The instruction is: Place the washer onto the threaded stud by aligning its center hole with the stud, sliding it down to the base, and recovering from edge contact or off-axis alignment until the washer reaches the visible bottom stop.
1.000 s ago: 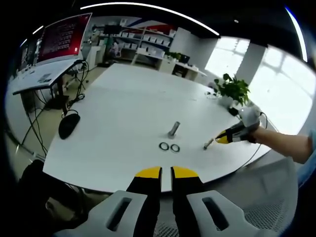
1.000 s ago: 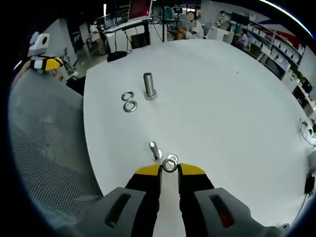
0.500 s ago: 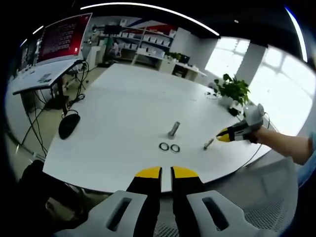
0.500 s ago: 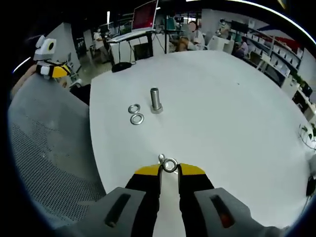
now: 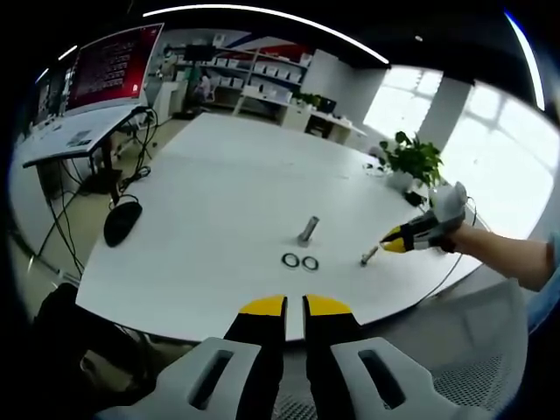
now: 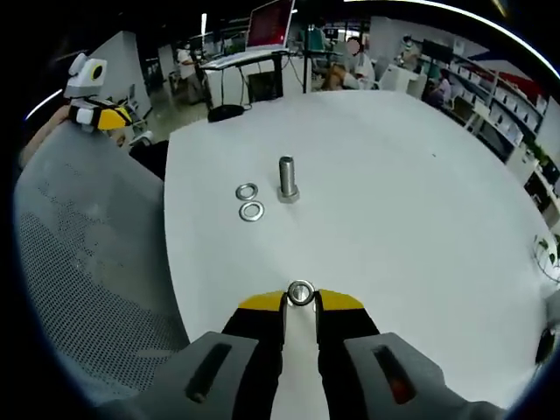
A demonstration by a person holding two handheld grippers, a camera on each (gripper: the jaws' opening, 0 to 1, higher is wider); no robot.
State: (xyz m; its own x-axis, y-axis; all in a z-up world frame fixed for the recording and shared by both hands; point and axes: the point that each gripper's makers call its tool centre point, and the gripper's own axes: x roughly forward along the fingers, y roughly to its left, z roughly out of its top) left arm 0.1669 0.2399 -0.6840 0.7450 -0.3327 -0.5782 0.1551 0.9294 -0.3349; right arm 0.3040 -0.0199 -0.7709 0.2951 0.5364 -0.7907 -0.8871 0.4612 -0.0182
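Biggest risk I see: the right gripper (image 6: pixel 300 302) pinches the washer (image 6: pixel 300 293) only by its edge, fingers closed on it, so it could tilt and catch the stud (image 5: pixel 369 255) off-axis. It's a small shiny ring held above the table (image 6: pixel 394 201). Left gripper (image 5: pixel 294 305) idles, fingers nearly together, holding nothing.

White tabletop (image 5: pixel 219 175). Black mouse (image 5: pixel 122 220) beside its edge. Potted plant (image 5: pixel 413 159) at its far edge. Red monitor (image 5: pixel 114 66) on a desk beyond it.
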